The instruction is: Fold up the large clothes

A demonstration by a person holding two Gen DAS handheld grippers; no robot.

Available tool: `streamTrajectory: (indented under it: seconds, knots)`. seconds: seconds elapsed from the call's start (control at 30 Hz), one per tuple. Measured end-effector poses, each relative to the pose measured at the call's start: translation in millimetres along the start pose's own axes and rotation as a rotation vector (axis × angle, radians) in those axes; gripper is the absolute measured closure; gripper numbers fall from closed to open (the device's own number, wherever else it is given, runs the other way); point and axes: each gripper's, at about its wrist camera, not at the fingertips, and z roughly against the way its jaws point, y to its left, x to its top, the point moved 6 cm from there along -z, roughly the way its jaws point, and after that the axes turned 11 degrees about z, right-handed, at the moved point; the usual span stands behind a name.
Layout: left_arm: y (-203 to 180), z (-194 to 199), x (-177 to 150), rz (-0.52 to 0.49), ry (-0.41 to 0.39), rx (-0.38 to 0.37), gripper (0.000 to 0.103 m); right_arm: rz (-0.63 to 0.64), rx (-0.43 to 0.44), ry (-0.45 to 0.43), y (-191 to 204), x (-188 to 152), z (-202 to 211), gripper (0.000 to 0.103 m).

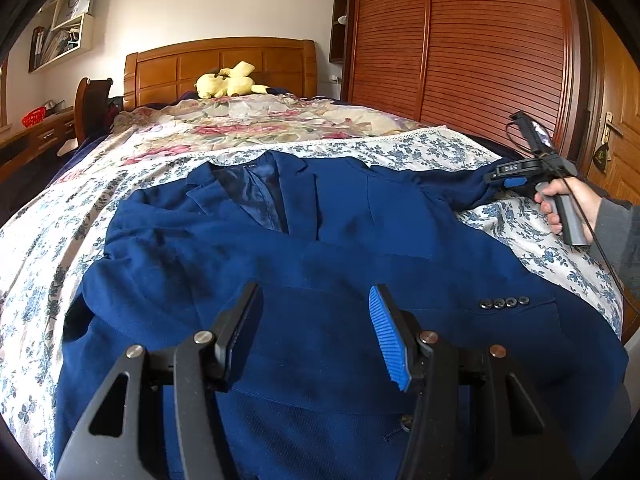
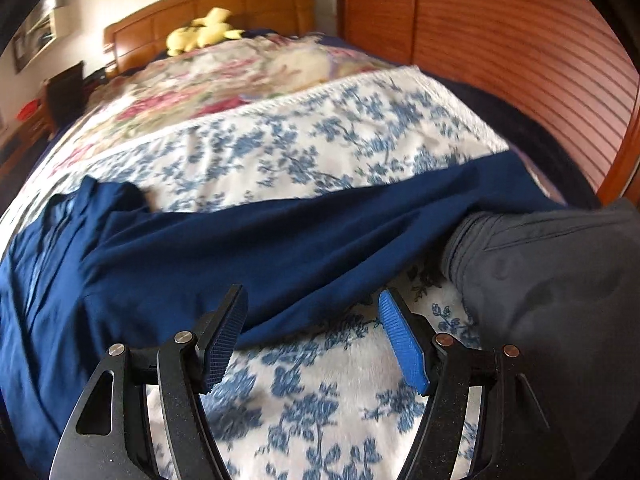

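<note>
A dark blue suit jacket (image 1: pixel 304 248) lies front up on the flowered bedspread (image 1: pixel 48 240), collar toward the headboard. One sleeve, with several cuff buttons (image 1: pixel 504 303), is folded across its lower front. My left gripper (image 1: pixel 314 292) hovers open over the jacket's lower part, nothing between its pads. The other sleeve (image 2: pixel 320 248) stretches out to the right. My right gripper (image 2: pixel 312 300) is open just above that sleeve's near edge, its pads not pressing on the cloth. In the left wrist view the right gripper (image 1: pixel 504 179) shows at the sleeve's end, held by a hand (image 1: pixel 560 200).
A pink-flowered quilt (image 1: pixel 248 120) and a yellow plush toy (image 1: pixel 228 80) lie by the wooden headboard (image 1: pixel 216 64). A slatted wooden wardrobe (image 1: pixel 460 48) lines the bed's right side. Dark grey clothing of the person (image 2: pixel 552 288) fills the right of the right wrist view.
</note>
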Motion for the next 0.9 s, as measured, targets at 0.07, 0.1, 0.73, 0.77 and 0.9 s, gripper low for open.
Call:
streamTrajectory:
  seconds: [0.07,0.1,0.73,0.77,0.9]
  knots:
    - [-0.2,0.4,-0.1,-0.002,0.0,0.0,0.049,-0.026,-0.005,0.019,-2.7,0.7,-9.6,0.033]
    - [0.0,0.1,-0.2,-0.003,0.002,0.001,0.049,-0.039,-0.004,0.026,-3.9,1.3,-14.4,0.033]
    - [-0.6,1.3,0.5,-0.004,-0.002,0.002,0.049,0.172,0.111,-0.212,107.5,71.8,58.6,0.101]
    - [-0.4,1.3,0.5,-0.005,-0.002,0.003,0.049,0.191,0.147,-0.232,120.6,74.0,70.6,0.101]
    - [-0.8,1.3,0.5,-0.004,-0.003,0.002,0.049,0.29,0.265,-0.265,172.7,63.1,109.7,0.101]
